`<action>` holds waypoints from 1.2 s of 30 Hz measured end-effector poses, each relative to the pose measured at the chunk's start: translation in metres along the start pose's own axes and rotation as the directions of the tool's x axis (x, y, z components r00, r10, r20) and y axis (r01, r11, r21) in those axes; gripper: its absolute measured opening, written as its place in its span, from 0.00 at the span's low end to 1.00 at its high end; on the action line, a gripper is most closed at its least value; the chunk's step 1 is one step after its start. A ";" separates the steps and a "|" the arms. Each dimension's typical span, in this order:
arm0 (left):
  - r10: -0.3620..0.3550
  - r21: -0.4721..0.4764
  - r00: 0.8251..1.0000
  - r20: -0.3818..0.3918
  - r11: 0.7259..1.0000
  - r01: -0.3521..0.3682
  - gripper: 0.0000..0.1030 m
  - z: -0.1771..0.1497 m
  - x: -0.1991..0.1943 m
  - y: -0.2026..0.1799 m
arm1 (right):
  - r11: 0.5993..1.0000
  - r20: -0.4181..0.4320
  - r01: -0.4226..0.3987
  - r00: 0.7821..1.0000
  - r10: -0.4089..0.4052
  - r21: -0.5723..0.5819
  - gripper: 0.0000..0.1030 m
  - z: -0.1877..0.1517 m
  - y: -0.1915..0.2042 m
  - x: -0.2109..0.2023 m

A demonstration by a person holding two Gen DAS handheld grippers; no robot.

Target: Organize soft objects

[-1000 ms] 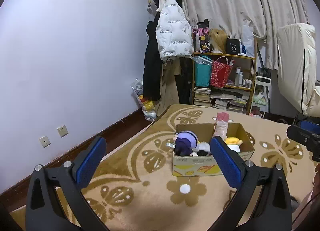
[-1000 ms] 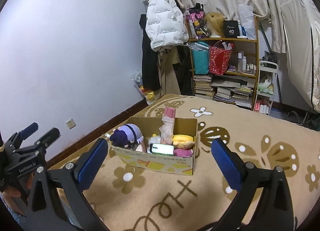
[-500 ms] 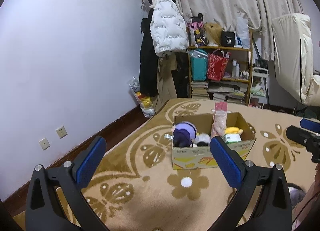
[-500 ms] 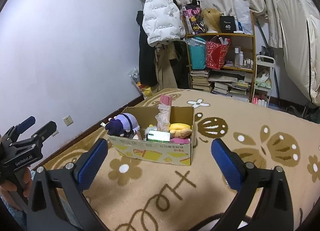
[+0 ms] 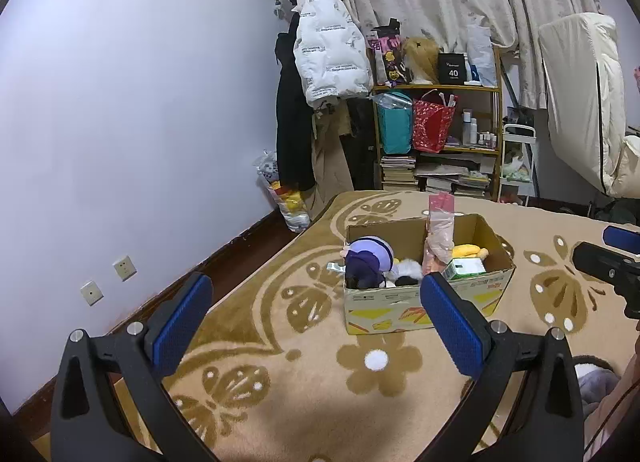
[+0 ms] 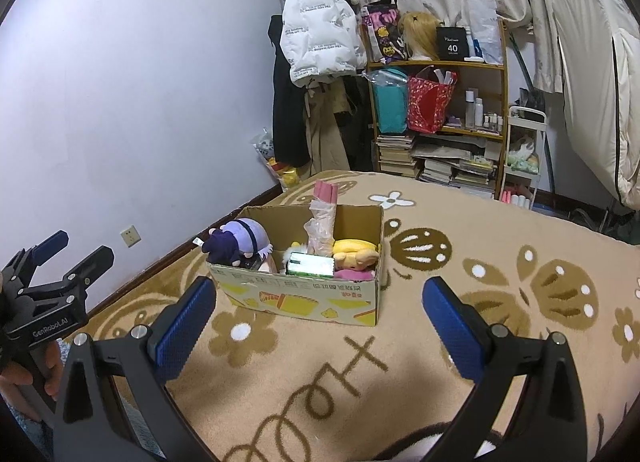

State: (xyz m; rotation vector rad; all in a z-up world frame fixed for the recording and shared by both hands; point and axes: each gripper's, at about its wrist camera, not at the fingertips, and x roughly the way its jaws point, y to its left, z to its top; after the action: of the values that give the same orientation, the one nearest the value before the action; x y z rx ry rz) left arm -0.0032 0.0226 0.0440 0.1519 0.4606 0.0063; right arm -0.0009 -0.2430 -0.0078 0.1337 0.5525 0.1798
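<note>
The left gripper (image 6: 76,252), marked "GenRobot.AI", is spread apart and empty. The cardboard box (image 6: 304,294) on the carpet (image 6: 460,362) holds the plush toys (image 6: 240,242); a shelf card (image 6: 452,40) reads "40". The right gripper (image 6: 318,324) is likewise apart, empty.

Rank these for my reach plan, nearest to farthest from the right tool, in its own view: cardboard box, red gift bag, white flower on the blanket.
1. cardboard box, just ahead, centre-left.
2. white flower, beyond the box.
3. red gift bag, on the far shelf.
</note>
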 end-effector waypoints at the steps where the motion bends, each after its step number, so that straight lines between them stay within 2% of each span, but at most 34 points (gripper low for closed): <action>1: -0.005 0.003 1.000 -0.002 1.000 0.005 1.00 0.000 0.001 0.000 | 1.000 0.000 0.001 1.000 -0.001 0.000 1.00 0.000 0.000 0.000; 20: -0.001 0.021 1.000 -0.031 1.000 0.002 1.00 -0.006 0.009 -0.003 | 1.000 -0.003 0.018 1.000 -0.018 0.006 1.00 -0.005 -0.004 -0.002; 36: 0.006 0.008 1.000 -0.023 1.000 -0.006 1.00 -0.006 0.006 -0.001 | 1.000 -0.002 0.019 1.000 -0.019 0.009 1.00 -0.005 -0.004 -0.003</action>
State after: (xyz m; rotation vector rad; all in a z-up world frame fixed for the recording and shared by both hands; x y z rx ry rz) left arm -0.0008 0.0229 0.0361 0.1613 0.4830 0.0117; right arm -0.0055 -0.2467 -0.0118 0.1373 0.5562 0.1585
